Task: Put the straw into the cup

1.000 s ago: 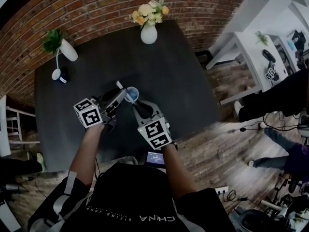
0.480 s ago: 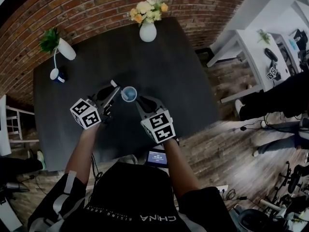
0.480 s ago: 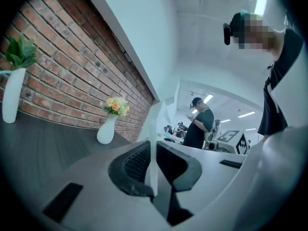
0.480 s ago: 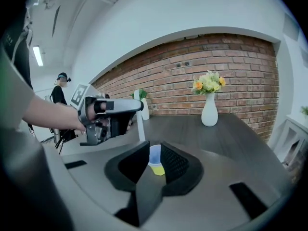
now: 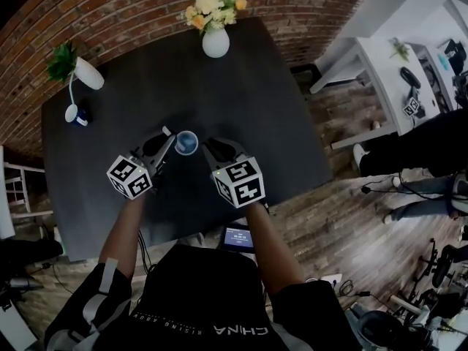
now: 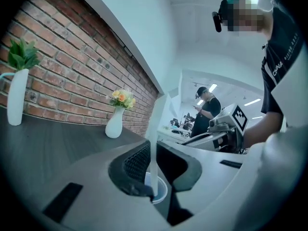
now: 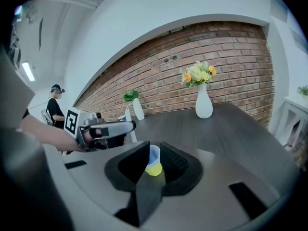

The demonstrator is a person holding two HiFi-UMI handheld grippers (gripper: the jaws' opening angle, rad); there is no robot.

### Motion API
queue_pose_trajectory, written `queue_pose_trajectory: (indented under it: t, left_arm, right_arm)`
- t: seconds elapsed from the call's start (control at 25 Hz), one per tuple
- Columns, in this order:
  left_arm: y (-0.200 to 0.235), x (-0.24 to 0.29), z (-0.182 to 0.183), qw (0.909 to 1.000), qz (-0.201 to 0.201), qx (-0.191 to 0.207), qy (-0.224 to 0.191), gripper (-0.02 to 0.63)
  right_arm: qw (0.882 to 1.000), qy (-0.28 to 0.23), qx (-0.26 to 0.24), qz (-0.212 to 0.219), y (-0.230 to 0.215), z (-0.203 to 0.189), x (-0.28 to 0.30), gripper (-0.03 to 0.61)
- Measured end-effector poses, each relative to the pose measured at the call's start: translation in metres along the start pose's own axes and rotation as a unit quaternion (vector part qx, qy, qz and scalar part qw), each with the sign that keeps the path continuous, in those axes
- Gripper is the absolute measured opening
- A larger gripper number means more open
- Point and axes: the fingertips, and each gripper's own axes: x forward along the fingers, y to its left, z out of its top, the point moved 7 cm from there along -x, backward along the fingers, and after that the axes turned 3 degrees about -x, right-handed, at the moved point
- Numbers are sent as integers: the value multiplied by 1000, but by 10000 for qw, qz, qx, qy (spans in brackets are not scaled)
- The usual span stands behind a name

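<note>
Straw (image 6: 153,143) upright, pinched in left gripper (image 5: 169,142) narrow jaws, just left of blue cup (image 7: 153,159) | cup clamped by right gripper (image 5: 208,147) | both now lower over table (image 5: 248,86), closer together; insertion likely next.

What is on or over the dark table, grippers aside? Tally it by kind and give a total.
Vases: 2
Mug: 1
Cup: 1
Straw: 1
Total: 5
</note>
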Motion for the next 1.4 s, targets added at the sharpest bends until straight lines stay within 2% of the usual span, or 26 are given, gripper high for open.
queue_pose_trajectory:
  t: [0.36,1.4]
  left_arm:
    - [10,10,-24,9998,143,51,111,38]
    - [14,18,-57,9979,428,275,405,41]
  right_arm:
    - [9989,40,447,160,-21,-2,14,54]
    - [9969,203,617,439,-42,-6,32,54]
